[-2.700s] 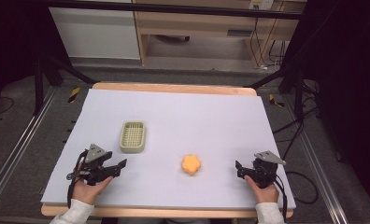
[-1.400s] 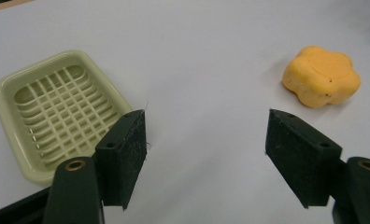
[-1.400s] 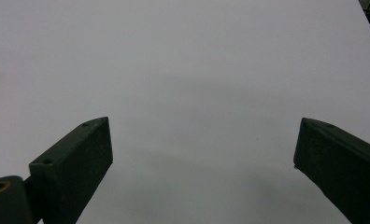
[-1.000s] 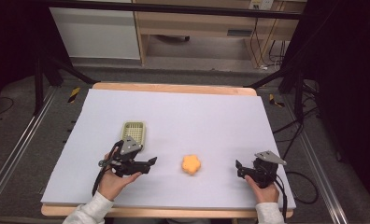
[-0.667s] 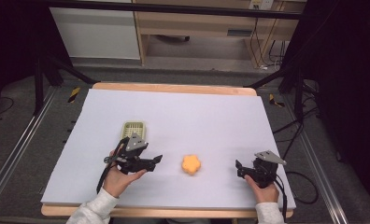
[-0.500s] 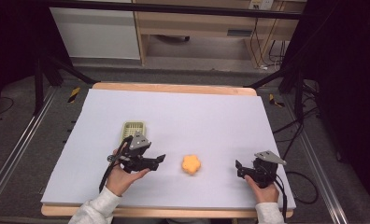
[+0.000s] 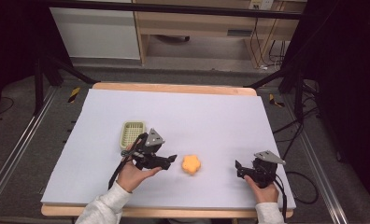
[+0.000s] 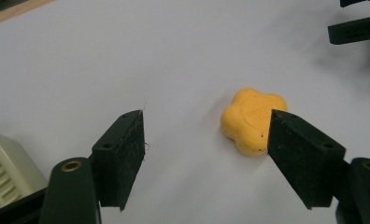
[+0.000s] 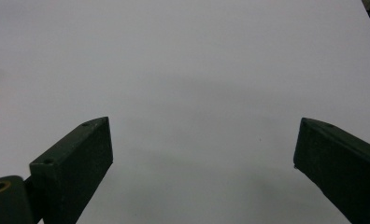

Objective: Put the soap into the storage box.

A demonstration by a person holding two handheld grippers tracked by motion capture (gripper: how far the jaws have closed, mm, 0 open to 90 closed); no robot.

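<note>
Near the orange flower-shaped piece (image 8: 249,120), left hand-held gripper (image 8: 204,154) spread wide, right hand-held gripper (image 9: 204,158) likewise apart.

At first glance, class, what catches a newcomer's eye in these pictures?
The orange flower-shaped piece stands out on the pale table, near its front edge. The left gripper points at it with jaws open, and in the left gripper view the piece lies just ahead of them, toward the right-hand jaw. A small green basket sits behind that gripper, and the right gripper rests open at the front right.
</note>
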